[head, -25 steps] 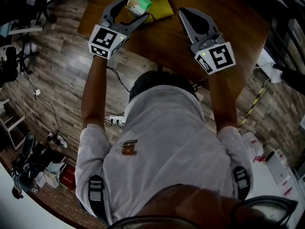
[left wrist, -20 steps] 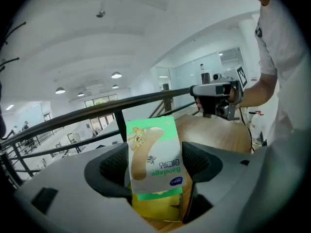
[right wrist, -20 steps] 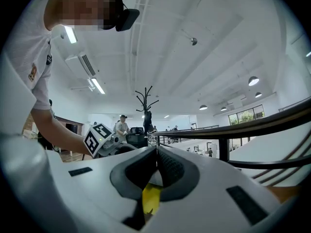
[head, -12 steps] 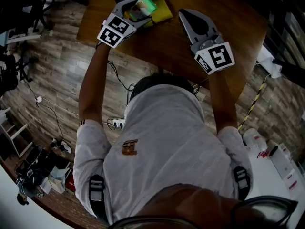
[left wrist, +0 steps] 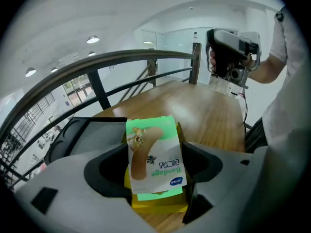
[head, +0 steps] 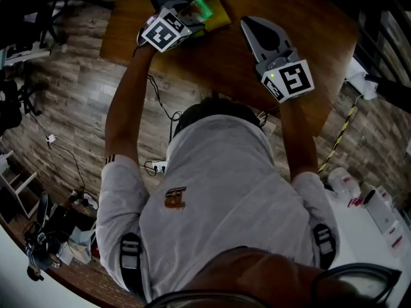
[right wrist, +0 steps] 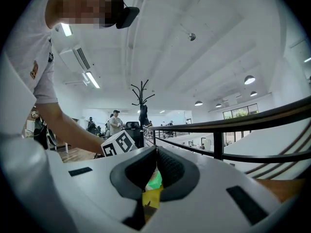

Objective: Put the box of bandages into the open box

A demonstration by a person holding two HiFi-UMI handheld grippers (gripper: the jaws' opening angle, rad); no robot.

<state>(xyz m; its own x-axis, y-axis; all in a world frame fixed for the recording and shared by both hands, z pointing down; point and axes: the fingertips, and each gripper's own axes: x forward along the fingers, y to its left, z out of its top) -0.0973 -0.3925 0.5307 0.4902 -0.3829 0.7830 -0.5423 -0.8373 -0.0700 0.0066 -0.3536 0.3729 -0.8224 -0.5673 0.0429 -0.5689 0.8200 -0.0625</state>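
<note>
Head view shows the left gripper (head: 196,13) holding the bandage box (head: 203,6) over the yellow open box (head: 223,17); left gripper view shows its jaws clamping the carton slightly askew, so it could snag the rim; right gripper view shows the right gripper (right wrist: 156,154) closed and empty.

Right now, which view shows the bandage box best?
Left gripper view: the bandage box sits centred between the jaws, printed face plain. Head view shows only a small green end; right gripper view, a green sliver.
</note>
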